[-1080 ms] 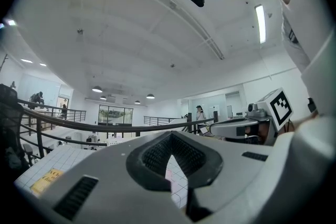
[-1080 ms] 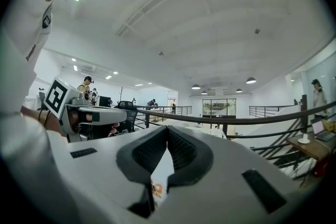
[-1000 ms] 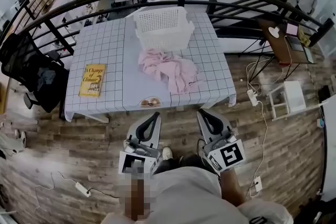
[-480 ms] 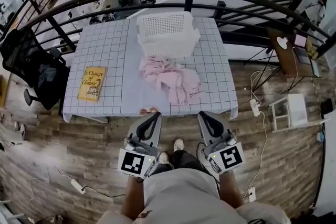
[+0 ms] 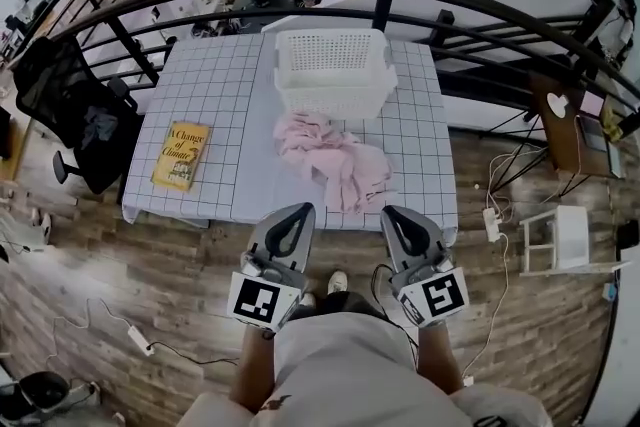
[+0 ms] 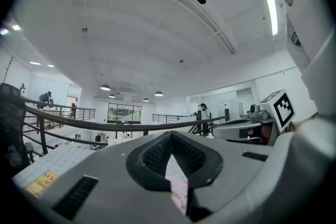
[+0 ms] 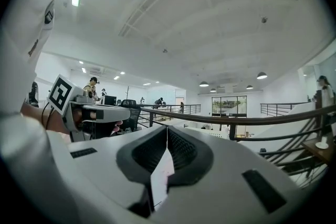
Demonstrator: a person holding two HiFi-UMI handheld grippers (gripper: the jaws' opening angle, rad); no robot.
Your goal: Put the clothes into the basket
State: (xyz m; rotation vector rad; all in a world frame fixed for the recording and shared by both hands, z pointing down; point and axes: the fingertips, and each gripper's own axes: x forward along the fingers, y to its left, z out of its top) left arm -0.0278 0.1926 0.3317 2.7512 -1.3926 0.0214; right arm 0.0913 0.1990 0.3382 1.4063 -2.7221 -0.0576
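The left tongs (image 5: 297,211) and the right tongs (image 5: 394,213) were held level and side by side over the wooden floor (image 5: 150,305). They were at the near edge of the checked worktop (image 5: 215,105) and were pointed toward its far side. In each gripper view the jaws were seen closed tip to tip, with nothing gripped between them. The pink clothes (image 5: 332,155) were heaped on the worktop, outside the white basket (image 5: 335,97) and just on the near side of its near wall. Whether they touched it could not be told. The heap lay just beyond the tongs' tips, between the two. The basket was set at the far edge of the worktop. A yellow book (image 5: 180,155) was laid flat toward the near left corner, well apart from the clothes. A black chair (image 5: 75,105) was placed to the left of the worktop.
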